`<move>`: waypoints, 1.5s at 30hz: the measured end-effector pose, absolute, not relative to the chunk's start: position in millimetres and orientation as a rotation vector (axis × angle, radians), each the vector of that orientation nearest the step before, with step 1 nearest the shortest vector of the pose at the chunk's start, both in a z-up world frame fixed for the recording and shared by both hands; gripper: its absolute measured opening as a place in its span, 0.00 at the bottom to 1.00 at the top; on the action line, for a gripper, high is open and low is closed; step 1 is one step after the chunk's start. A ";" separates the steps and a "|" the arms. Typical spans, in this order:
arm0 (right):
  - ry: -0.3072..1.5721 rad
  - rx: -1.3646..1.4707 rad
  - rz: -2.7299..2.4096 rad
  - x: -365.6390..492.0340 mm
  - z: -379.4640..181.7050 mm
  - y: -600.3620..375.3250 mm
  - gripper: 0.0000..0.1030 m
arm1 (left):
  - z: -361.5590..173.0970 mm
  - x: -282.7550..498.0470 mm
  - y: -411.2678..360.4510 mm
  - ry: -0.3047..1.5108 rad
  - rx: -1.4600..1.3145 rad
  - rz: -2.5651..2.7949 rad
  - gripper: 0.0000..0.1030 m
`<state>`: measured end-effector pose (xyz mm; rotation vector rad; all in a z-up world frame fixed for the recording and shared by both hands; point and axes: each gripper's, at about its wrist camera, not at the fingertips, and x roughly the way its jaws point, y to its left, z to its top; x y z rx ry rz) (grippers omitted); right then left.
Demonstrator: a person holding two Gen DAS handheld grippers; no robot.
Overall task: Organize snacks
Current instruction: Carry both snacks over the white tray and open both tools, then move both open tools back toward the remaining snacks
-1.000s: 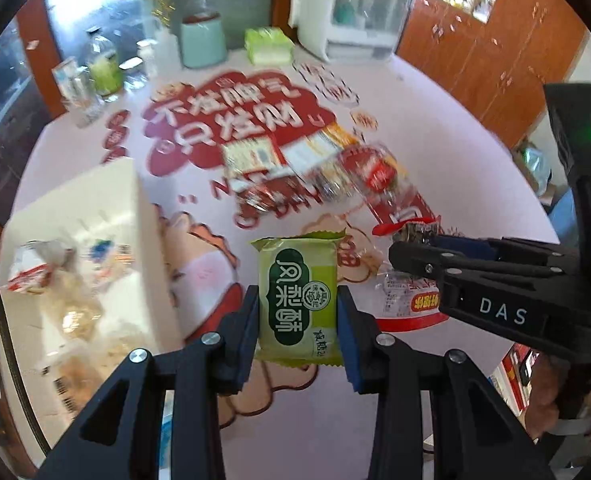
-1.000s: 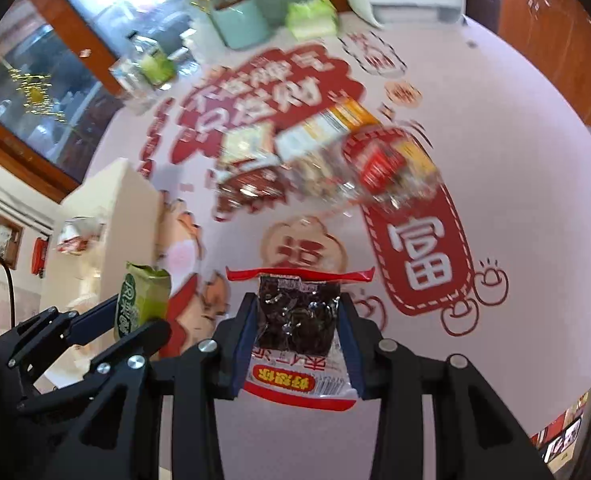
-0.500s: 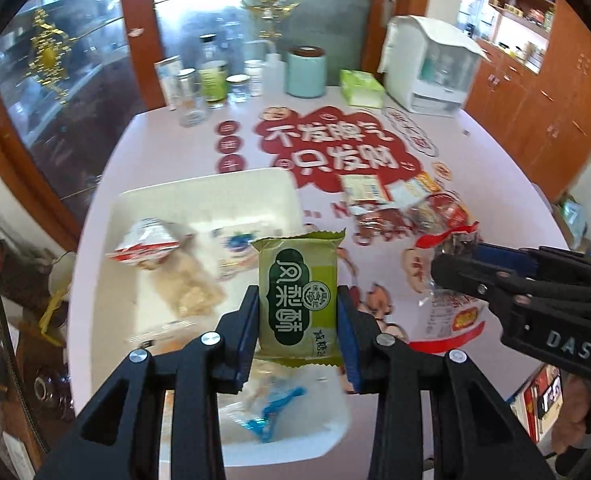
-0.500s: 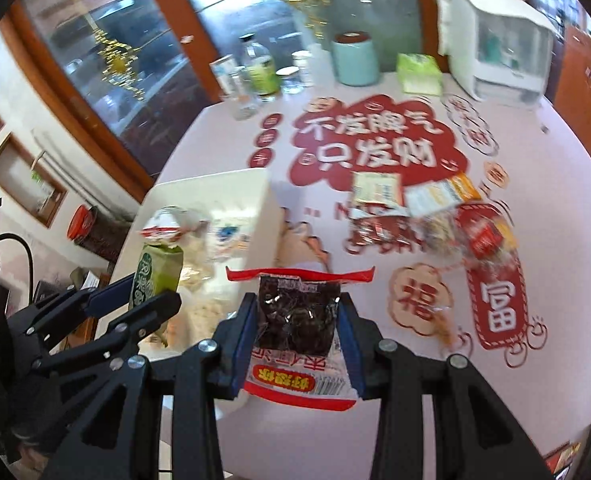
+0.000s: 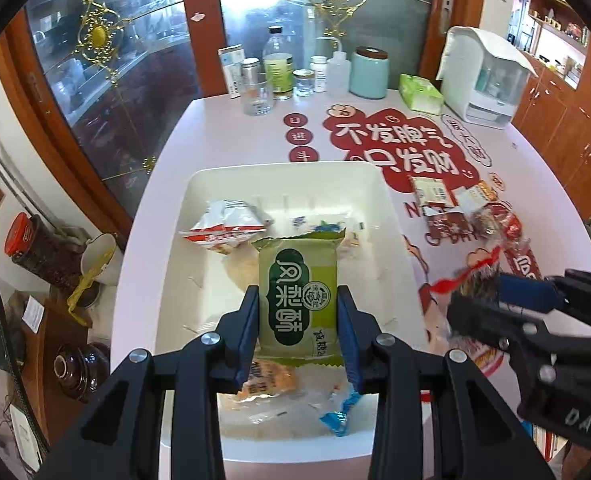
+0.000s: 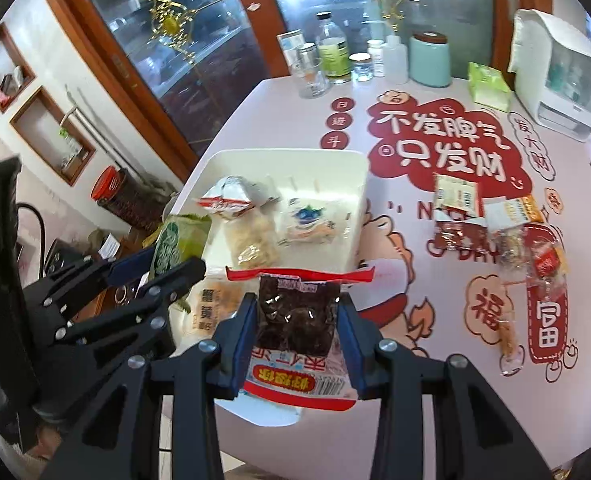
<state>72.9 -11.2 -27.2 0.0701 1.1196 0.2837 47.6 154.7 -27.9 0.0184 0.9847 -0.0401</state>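
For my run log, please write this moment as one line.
left tongs: shut on green snack pack | right tongs: shut on dark snack pack | both above white bin

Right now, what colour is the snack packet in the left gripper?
Green packet with a darker green label; clearest in the left wrist view.

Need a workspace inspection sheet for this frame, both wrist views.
Surface: pink table with red printed graphics.
Job's things: white bin holding several packets; loose snack pile to its right.
Clutter: bottles and jars, teal canister, tissue pack at far edge.
Grippers: left gripper shut on green pastry packet; right gripper shut on dark snack bag.
Cables: black cable off-table, left.
Surroundings: glass cabinet, white appliance.
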 end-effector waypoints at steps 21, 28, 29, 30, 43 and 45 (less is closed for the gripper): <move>1.188 0.009 0.310 77.8 -45.7 16.6 0.39 | -32.1 62.2 169.1 0.970 0.003 0.019 0.76; 1.213 -0.002 0.318 76.6 -50.2 19.1 0.48 | -31.2 62.4 169.4 0.961 0.000 0.031 0.83; 1.215 -0.002 0.318 76.3 -50.7 19.0 0.48 | -31.8 62.0 168.9 0.963 0.000 0.033 0.83; 1.217 -0.002 0.317 76.3 -50.9 19.1 0.48 | -32.4 61.7 168.4 0.965 -0.001 0.032 0.83; 1.227 0.019 0.303 71.4 -52.5 9.1 0.48 | -33.9 59.6 156.4 0.979 0.006 0.024 0.84; 1.229 0.025 0.300 70.8 -53.1 6.4 0.48 | -34.7 59.5 153.4 0.981 0.009 0.020 0.84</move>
